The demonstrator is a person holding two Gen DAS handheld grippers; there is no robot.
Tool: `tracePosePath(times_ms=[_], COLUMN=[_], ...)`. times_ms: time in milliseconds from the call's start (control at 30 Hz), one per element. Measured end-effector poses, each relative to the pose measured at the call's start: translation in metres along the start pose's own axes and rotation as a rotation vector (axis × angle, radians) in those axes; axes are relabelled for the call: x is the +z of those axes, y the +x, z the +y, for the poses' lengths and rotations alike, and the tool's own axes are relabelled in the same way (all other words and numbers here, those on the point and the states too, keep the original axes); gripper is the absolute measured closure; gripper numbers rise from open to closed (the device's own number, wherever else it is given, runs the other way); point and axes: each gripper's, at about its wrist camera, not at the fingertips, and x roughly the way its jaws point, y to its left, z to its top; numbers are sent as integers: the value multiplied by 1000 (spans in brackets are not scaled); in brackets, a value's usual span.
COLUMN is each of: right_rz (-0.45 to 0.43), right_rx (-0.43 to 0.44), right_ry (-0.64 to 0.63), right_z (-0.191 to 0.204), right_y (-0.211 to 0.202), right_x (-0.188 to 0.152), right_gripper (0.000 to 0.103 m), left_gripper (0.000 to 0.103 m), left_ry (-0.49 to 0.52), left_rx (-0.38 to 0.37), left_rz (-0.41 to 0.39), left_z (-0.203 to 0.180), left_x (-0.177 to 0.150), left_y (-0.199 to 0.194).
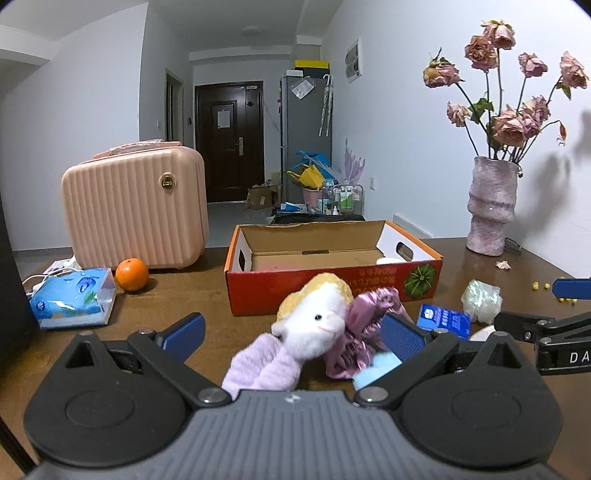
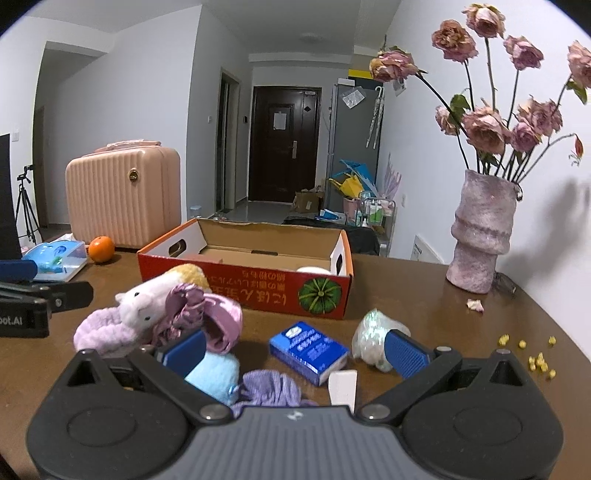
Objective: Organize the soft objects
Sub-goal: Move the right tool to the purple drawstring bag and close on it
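Plush toy (image 1: 317, 321) with lilac headband (image 1: 258, 369) between left gripper (image 1: 291, 332) fingers spread apart, right gripper (image 2: 295, 350) fingers apart too

White walls (image 1: 399, 122) enclose a narrow room that runs back to a dark wooden door (image 1: 229, 142) with a sheet of paper stuck on it. A round ceiling lamp (image 1: 252, 31) sits above the passage, unlit or faint — hard to tell. The floor (image 1: 236, 221) is pale grey. Beside the door stands a tall grey cabinet (image 1: 303, 122) with umbrellas hanging on its side, and clutter is heaped at its foot — a cardboard carton, bottles on a small trolley (image 1: 343, 197). Up front lies a dark brown table (image 1: 177, 295). In the right wrist view a tripod (image 2: 25, 206) stands at the far left.
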Motion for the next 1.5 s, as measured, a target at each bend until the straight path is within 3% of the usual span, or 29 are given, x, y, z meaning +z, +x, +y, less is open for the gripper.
tracePosePath(times_ms=[533,800,1500], right_rz=[76,95,226], right_rx=[1,-6,26], right_ry=[29,33,-58], right_z=[5,8,25], right_y=[-23,-18,49], right_x=[-48,-51,-58], right_gripper=[0,0,0], left_gripper=[0,0,0], left_ry=[-12,-26,-59], left_rx=[-11,-18,-5], left_rz=[-2,2,76], left_z=[3,7,14], left_x=[-36,-38,-43], left_y=[-40,-41,-23])
